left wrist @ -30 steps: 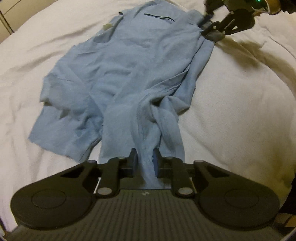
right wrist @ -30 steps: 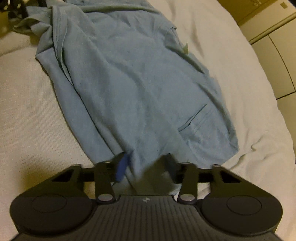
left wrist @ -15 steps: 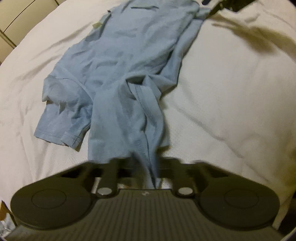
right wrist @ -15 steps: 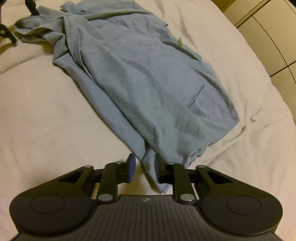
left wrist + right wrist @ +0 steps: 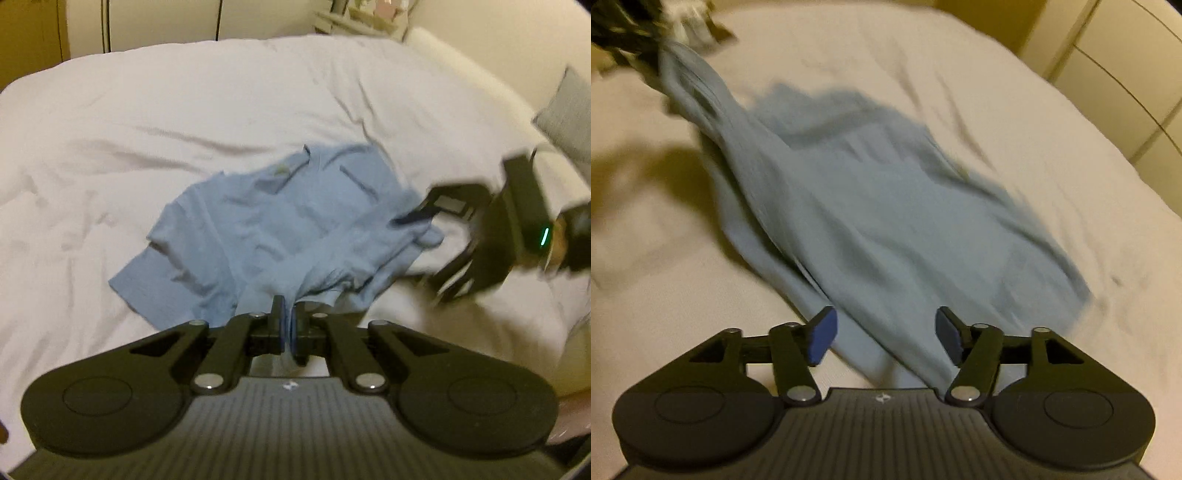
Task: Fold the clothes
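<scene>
**Blue shirt half lifted off the bed, one hand-held gripper clamped, the other letting go**

A light blue shirt lies crumpled across the middle of a bed covered in a white quilt. Most of the garment rests on the quilt, but one bunched edge rises toward the left hand-held gripper, whose blue-padded jaws are pressed together on a thin fold of the fabric — no gap shows between the pads beyond the cloth itself. From that pinch the shirt fans out and down onto the bed, with a short sleeve spread to the left in the left wrist view and a chest pocket visible further back.

The right hand-held gripper has its jaws wide apart and opening. In its own view the shirt's edge runs between the two blue pads and under the gripper's body, yet neither pad presses on it; the cloth lies slack on the quilt there. The same gripper appears blurred at the right of the left wrist view, just beside the shirt's near corner, a green light glowing on its body.

Pale cupboard doors stand beyond the bed — and a grey pillow sits at the quilt's far right edge. Both views are blurred.
</scene>
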The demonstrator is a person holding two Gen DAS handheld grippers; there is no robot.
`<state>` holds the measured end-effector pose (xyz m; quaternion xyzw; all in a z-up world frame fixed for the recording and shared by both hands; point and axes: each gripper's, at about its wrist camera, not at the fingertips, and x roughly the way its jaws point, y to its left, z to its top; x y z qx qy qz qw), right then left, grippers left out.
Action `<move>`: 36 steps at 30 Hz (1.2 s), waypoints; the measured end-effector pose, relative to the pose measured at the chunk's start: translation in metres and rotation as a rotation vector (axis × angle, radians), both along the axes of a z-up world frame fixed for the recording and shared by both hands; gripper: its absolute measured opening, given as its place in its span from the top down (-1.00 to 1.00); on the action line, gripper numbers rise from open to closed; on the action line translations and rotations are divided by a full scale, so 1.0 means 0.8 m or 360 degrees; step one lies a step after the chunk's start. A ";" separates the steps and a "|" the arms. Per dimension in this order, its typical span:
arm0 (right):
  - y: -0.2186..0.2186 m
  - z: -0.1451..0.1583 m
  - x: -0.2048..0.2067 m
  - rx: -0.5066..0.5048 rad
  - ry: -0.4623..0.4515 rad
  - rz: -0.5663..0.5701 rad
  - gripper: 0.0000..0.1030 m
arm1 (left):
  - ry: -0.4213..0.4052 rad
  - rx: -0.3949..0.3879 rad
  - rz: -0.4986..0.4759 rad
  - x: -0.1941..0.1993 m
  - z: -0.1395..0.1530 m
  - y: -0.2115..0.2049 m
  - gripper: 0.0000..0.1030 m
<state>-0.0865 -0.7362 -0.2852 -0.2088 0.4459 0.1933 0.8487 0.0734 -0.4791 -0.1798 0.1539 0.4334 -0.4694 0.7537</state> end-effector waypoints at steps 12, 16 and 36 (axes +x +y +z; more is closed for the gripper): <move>0.056 -0.050 0.050 -0.0143 -0.0009 0.0120 1.00 | -0.0119 0.0151 -0.0146 -0.018 -0.014 0.003 1.00; 0.028 -0.008 0.016 -0.0192 0.0008 0.0182 1.00 | -0.0133 0.0178 -0.0298 -0.055 -0.003 0.013 1.00; 0.150 0.053 -0.261 0.0085 0.0719 0.0387 1.00 | 0.0060 0.0361 -0.0548 -0.240 -0.007 0.150 1.00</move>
